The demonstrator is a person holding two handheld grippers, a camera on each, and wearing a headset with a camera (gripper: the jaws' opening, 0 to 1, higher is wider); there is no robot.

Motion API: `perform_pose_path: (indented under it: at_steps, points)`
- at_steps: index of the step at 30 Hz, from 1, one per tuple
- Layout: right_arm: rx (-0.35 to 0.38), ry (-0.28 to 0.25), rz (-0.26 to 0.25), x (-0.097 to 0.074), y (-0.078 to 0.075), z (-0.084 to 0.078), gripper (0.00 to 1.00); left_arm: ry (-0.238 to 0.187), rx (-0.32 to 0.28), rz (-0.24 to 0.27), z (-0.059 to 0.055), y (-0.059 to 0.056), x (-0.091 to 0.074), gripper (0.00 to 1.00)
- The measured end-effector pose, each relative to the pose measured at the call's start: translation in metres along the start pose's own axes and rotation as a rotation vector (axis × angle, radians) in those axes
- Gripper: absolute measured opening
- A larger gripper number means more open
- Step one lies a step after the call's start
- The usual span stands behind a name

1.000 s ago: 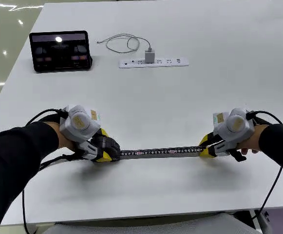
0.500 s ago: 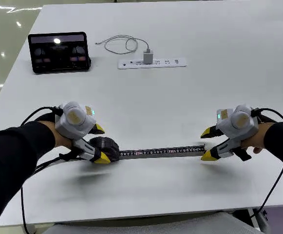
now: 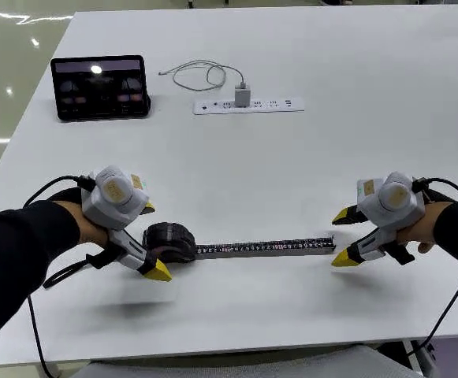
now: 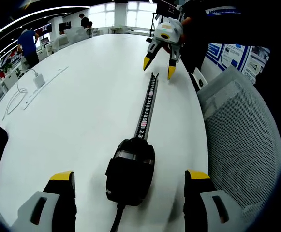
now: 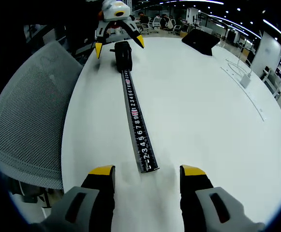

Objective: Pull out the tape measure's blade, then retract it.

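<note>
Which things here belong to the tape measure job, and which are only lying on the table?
Job: tape measure, blade, left gripper, right gripper.
Lying about: tablet, power strip, charger.

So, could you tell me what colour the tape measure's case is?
The case is black; see left gripper view.

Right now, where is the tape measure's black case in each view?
Head view: case lower left of centre.
Left gripper view: case bottom centre, close up.
Right gripper view: case near the top, left of centre.
Shared landmark: the blade, lying pulled out from the case.
</note>
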State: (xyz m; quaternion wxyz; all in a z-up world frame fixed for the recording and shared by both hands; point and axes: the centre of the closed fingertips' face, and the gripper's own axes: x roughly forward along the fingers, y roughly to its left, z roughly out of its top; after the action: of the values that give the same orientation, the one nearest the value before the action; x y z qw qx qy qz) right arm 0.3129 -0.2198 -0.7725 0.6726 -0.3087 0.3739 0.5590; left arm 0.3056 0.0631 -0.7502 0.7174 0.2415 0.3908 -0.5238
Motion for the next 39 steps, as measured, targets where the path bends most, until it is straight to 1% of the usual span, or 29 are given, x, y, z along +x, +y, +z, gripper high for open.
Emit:
perform_pose_path:
  at_steps: [1, 2, 3, 4, 5, 7, 8, 9, 10, 11, 12, 13, 15, 16, 18, 19, 21, 22, 23, 24, 25, 28, 30, 32, 34, 35, 36, 38, 39]
  points:
    - [0.003, -0.001, 0.000, 0.000, -0.001, 0.000, 0.51, -0.003, 0.001, 0.010, 0.001, 0.002, 0.000, 0.92]
    - [0.014, -0.002, 0.001, 0.000, -0.001, 0.000, 0.52, -0.014, 0.012, 0.052, 0.003, 0.010, -0.001, 0.95]
    - [0.021, -0.002, 0.001, 0.000, -0.001, 0.000, 0.52, -0.016, 0.000, 0.049, 0.003, 0.010, -0.002, 0.98]
    - [0.028, -0.004, -0.001, 0.000, -0.002, 0.000, 0.54, -0.024, -0.014, 0.045, 0.004, 0.010, -0.002, 0.98]
    - [0.038, -0.006, -0.001, 0.000, -0.002, 0.001, 0.56, -0.029, -0.029, 0.054, 0.004, 0.012, -0.003, 0.99]
    - [0.061, -0.019, 0.000, 0.000, -0.001, 0.003, 0.61, -0.039, -0.026, 0.069, 0.005, 0.014, -0.005, 1.00]
    - [0.061, -0.026, 0.001, 0.000, -0.001, 0.004, 0.63, -0.035, -0.030, 0.081, 0.004, 0.016, -0.006, 1.00]
    - [0.073, -0.034, -0.009, 0.000, -0.002, 0.005, 0.66, -0.033, -0.027, 0.094, 0.003, 0.018, -0.006, 1.00]
    - [0.099, -0.040, -0.022, 0.000, -0.004, 0.006, 0.69, -0.026, -0.039, 0.118, 0.000, 0.021, -0.007, 1.00]
    - [0.113, -0.049, -0.029, 0.000, -0.005, 0.008, 0.72, -0.034, -0.048, 0.113, 0.000, 0.021, -0.007, 1.00]
    - [0.131, -0.055, -0.046, -0.001, -0.007, 0.008, 0.74, -0.046, -0.076, 0.115, -0.001, 0.022, -0.006, 1.00]
    - [0.141, -0.053, -0.047, -0.001, -0.008, 0.007, 0.77, -0.047, -0.081, 0.119, -0.002, 0.023, -0.007, 1.00]
    - [0.172, -0.052, -0.077, -0.001, -0.011, 0.005, 0.82, -0.060, -0.109, 0.133, -0.004, 0.024, -0.009, 1.00]
    - [0.182, -0.060, -0.080, -0.001, -0.011, 0.006, 0.85, -0.075, -0.124, 0.137, -0.002, 0.024, -0.009, 1.00]
    - [0.213, -0.078, -0.109, -0.003, -0.012, 0.005, 0.87, -0.111, -0.160, 0.143, -0.001, 0.023, -0.012, 1.00]
    - [0.221, -0.085, -0.114, -0.003, -0.011, 0.005, 0.89, -0.127, -0.176, 0.147, -0.001, 0.022, -0.013, 1.00]
    - [0.253, -0.099, -0.137, -0.005, -0.011, 0.003, 0.90, -0.149, -0.191, 0.170, -0.004, 0.025, -0.017, 1.00]
    - [0.279, -0.124, -0.148, -0.007, -0.009, 0.004, 0.90, -0.170, -0.214, 0.185, -0.005, 0.026, -0.020, 1.00]
    - [0.290, -0.129, -0.151, -0.008, -0.008, 0.004, 0.90, -0.187, -0.234, 0.187, -0.006, 0.026, -0.022, 1.00]
    - [0.303, -0.138, -0.168, -0.009, -0.008, 0.003, 0.91, -0.200, -0.264, 0.200, -0.008, 0.028, -0.024, 1.00]
    - [0.324, -0.153, -0.189, -0.011, -0.008, 0.003, 0.90, -0.224, -0.291, 0.226, -0.011, 0.032, -0.028, 1.00]
    - [0.359, -0.179, -0.207, -0.013, -0.004, -0.001, 0.91, -0.267, -0.327, 0.267, -0.016, 0.034, -0.036, 1.00]
    - [0.377, -0.198, -0.224, -0.016, 0.001, -0.003, 0.91, -0.281, -0.353, 0.279, -0.022, 0.032, -0.041, 1.00]
    - [0.390, -0.219, -0.240, -0.017, 0.006, -0.005, 0.91, -0.291, -0.361, 0.300, -0.029, 0.030, -0.044, 1.00]
    - [0.397, -0.221, -0.242, -0.017, 0.013, -0.008, 0.91, -0.291, -0.396, 0.304, -0.035, 0.027, -0.046, 1.00]
    - [0.417, -0.241, -0.256, -0.017, 0.013, -0.010, 0.91, -0.297, -0.409, 0.312, -0.040, 0.025, -0.048, 1.00]
    - [0.424, -0.243, -0.265, -0.018, 0.014, -0.012, 0.91, -0.299, -0.421, 0.316, -0.042, 0.024, -0.049, 1.00]
    - [0.424, -0.246, -0.272, -0.021, 0.021, -0.013, 0.91, -0.307, -0.442, 0.328, -0.047, 0.020, -0.051, 1.00]
    - [0.435, -0.257, -0.275, -0.022, 0.020, -0.014, 0.91, -0.310, -0.447, 0.329, -0.049, 0.018, -0.051, 1.00]
